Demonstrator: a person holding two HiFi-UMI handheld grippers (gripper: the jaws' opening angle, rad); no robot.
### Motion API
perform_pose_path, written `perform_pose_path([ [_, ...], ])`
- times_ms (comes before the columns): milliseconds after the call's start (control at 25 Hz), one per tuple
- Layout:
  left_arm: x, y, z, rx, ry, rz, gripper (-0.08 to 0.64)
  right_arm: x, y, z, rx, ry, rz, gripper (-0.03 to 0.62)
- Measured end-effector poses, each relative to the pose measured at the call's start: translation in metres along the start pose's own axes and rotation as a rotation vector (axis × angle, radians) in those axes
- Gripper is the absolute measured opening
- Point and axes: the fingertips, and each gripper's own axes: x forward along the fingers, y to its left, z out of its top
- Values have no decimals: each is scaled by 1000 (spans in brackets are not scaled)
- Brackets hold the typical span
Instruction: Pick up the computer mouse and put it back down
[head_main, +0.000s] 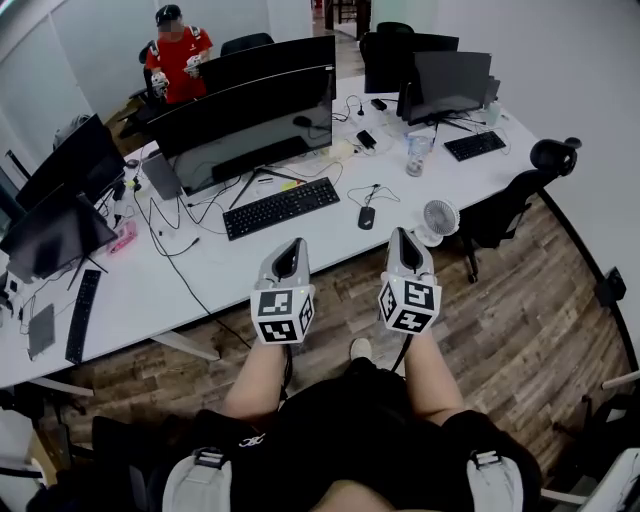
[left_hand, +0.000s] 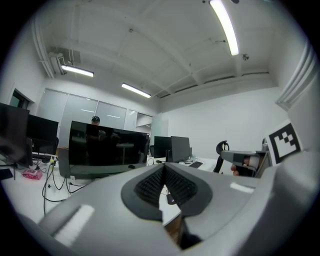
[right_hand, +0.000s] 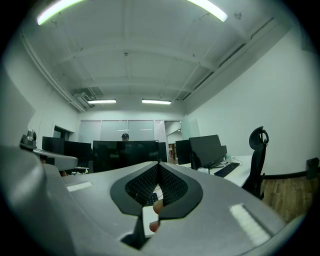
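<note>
**Mouse rests ahead of two closed grippers**

Nearest, above the wood floor (head_main: 520, 320), the left hand-held gripper (head_main: 291, 243) and right hand-held gripper (head_main: 401, 233) reach level over the white surface's (head_main: 235, 262) near edge. Each has its jaws together on nothing. Just beyond the right one, the mouse (head_main: 367, 217) lies between a keyboard (head_main: 281, 207) and a small fan (head_main: 438, 218). Dark monitors (head_main: 245, 125) stand behind, and a person in red (head_main: 178, 62) is farthest off.

The person wears black clothes (head_main: 350, 430), and one white shoe (head_main: 360, 348) shows. Two grey straps (head_main: 198, 478) with dark buckles sit on the clothes. The left gripper (head_main: 290, 245) and the right gripper (head_main: 402, 236) are smooth grey shells. Each has a white cube (head_main: 283, 315) with black squares printed on it. Inside the jaws are black ribbed pads (left_hand: 150, 186).
</note>
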Motion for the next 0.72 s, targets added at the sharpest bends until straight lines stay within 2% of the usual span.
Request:
perform_pose_path([
  [280,89,-9,16,-20,4,-14,54,83,-42,4,-4,11,13,3],
  [520,152,-8,30,6,-6,26,54,148,-72,11,9,15,34,3],
  [720,192,-7,36,5,-8,51,54,188,-80,6,2,46,85,4],
])
